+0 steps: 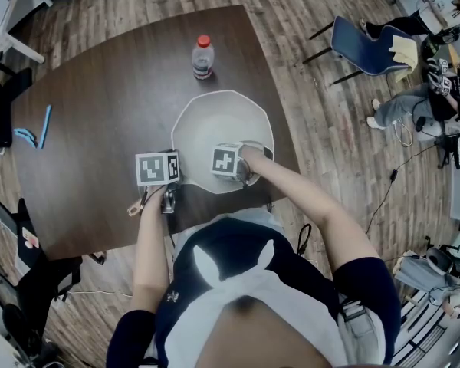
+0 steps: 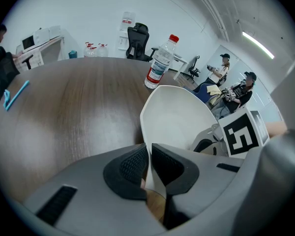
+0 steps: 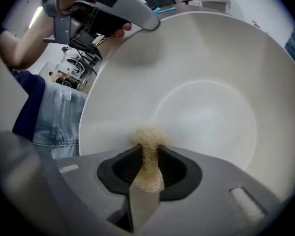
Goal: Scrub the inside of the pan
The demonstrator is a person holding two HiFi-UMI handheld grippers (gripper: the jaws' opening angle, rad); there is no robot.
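Observation:
A white pan sits on the dark brown table, just in front of me. My left gripper is at the pan's near left edge, shut on the thin white rim; something wood-coloured shows just under the pads. My right gripper points steeply down into the pan. It is shut on a beige scrub pad, whose frayed tip rests against the pan's inner wall near the rim. The left gripper view shows the pan's bowl with the right gripper's marker cube over it.
A water bottle with a red cap stands beyond the pan. A blue object lies at the table's left side. A blue chair and seated people are on the floor to the right; black chairs stand at the left.

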